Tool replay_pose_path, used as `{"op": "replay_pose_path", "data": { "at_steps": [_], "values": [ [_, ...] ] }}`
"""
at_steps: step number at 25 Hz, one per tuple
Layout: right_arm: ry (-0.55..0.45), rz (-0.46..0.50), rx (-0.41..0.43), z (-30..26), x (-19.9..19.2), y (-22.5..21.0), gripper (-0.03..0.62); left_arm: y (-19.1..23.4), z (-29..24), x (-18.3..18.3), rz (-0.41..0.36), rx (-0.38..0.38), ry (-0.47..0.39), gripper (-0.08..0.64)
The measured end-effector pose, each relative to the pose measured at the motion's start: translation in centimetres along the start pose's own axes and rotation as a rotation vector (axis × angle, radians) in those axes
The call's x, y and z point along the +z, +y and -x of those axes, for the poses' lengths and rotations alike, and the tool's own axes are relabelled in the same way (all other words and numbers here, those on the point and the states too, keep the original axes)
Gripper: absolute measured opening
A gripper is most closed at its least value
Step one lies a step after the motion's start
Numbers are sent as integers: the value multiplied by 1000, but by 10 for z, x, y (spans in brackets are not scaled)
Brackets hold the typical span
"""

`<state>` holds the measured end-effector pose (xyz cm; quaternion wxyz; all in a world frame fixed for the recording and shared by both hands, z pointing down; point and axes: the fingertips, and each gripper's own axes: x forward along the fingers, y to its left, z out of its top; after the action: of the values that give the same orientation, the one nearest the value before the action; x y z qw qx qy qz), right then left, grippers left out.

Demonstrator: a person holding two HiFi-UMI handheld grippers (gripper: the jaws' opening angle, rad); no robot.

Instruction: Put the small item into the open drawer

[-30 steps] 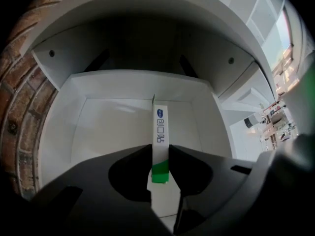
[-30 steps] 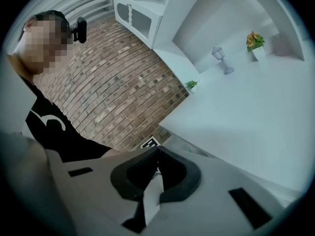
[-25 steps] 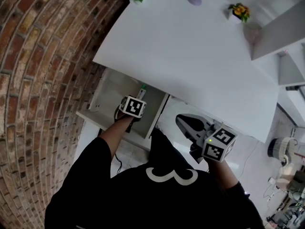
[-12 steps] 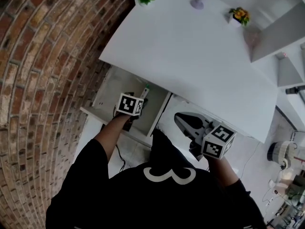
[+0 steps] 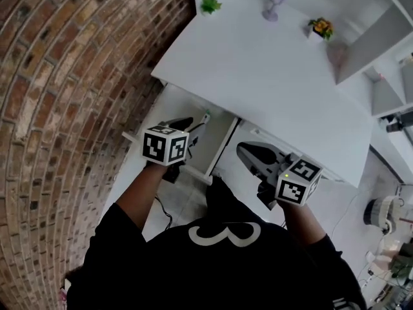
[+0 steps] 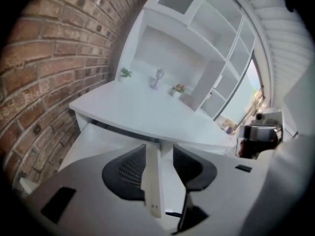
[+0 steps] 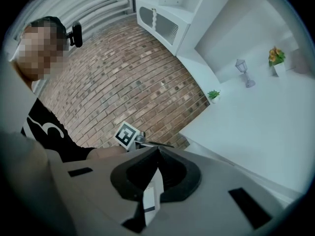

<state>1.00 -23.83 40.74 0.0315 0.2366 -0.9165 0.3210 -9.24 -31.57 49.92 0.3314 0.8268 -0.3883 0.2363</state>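
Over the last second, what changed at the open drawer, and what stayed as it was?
The left tool let go of the small green-tipped item, which now lies in the open drawer. The tool then drew back toward the person. Its jaws are closing with nothing between them. The right tool stayed shut below the desk edge, and the drawer stayed open.

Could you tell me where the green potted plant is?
In the head view, the green potted plant stands at the white desk's far left corner, beside the brick wall.
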Motion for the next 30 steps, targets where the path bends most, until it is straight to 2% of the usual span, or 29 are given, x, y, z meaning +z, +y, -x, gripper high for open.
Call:
{"op": "replay_pose_path", "data": {
  "at_steps": [7, 11, 16, 22, 30],
  "values": [
    [-66, 76, 21, 19, 17, 55, 10, -76, 99, 15, 24, -131, -222, 23],
    [-103, 108, 45, 29, 21, 87, 9, -120, 146, 16, -2, -220, -337, 6],
    [-131, 136, 71, 43, 16, 120, 9, -161, 192, 11, -21, -264, -442, 5],
    [-162, 118, 118, 53, 8, 152, 9, -184, 224, -6, -43, -278, -482, 5],
    [-149, 146, 104, 57, -8, 169, 9, -192, 241, -22, -54, -267, -487, 3]
  ]
}}
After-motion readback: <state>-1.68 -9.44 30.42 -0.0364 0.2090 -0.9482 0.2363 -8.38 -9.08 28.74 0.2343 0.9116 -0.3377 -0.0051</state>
